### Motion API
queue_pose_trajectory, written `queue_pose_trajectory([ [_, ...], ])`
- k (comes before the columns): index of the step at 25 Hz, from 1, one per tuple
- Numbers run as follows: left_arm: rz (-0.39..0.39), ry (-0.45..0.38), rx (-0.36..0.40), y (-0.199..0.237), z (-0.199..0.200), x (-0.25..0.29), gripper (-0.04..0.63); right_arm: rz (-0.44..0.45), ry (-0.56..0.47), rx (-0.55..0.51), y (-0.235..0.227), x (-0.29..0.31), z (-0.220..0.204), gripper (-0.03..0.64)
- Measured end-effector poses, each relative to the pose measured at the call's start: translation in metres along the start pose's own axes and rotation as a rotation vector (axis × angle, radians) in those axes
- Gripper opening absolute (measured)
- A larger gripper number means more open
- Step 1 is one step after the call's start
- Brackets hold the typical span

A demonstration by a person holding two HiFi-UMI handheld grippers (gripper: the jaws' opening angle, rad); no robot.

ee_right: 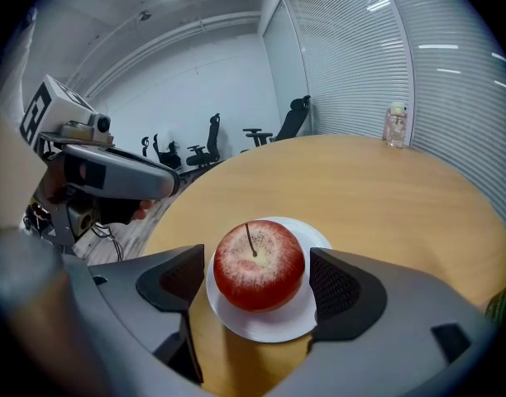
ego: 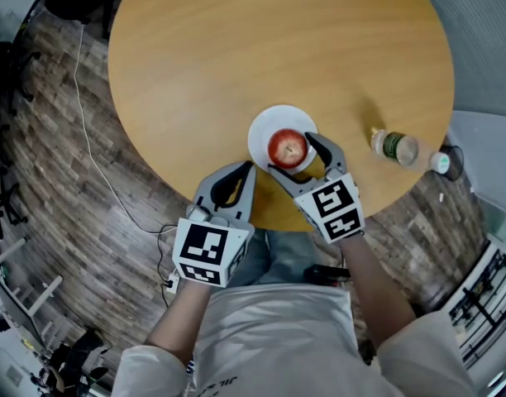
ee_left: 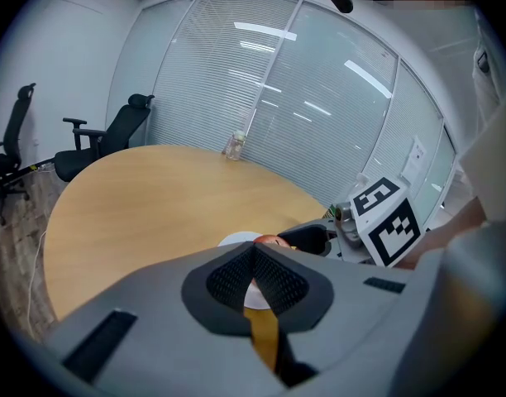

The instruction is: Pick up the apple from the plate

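Observation:
A red apple [ego: 287, 147] with its stem up rests on a small white plate [ego: 263, 127] near the front edge of the round wooden table [ego: 236, 56]. My right gripper [ego: 293, 154] is open and straddles the apple. In the right gripper view the apple [ee_right: 260, 265] sits between the two pads [ee_right: 342, 284] with a gap on each side, over the plate [ee_right: 274, 327]. My left gripper [ego: 248, 167] is shut and holds nothing, hovering at the table's edge just left of the plate. Its closed pads [ee_left: 255, 263] hide most of the plate [ee_left: 234, 240].
A plastic bottle [ego: 394, 147] lies on its side to the right of the plate, with a second small container [ego: 440, 163] at the table's rim. A cable [ego: 96, 155] runs over the wooden floor at the left. Office chairs [ee_left: 112, 135] stand beyond the table.

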State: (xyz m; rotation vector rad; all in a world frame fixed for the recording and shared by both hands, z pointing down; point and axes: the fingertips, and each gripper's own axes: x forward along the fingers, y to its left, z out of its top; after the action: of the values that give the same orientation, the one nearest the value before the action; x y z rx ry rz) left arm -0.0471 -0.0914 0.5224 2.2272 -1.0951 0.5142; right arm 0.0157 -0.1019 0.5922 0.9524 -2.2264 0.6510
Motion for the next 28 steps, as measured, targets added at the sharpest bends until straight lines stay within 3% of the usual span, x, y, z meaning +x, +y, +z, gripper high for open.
queue_pose_trajectory([
  [15,0.004,0.006,-0.012,0.005,0.001,0.0,0.003,-0.048,0.053,-0.048,-0.006,0.01,-0.005,0.39],
  [28,0.008,-0.018,-0.013,0.011,0.007,-0.009,0.003,-0.049,0.01,-0.039,0.004,0.003,0.01,0.39],
])
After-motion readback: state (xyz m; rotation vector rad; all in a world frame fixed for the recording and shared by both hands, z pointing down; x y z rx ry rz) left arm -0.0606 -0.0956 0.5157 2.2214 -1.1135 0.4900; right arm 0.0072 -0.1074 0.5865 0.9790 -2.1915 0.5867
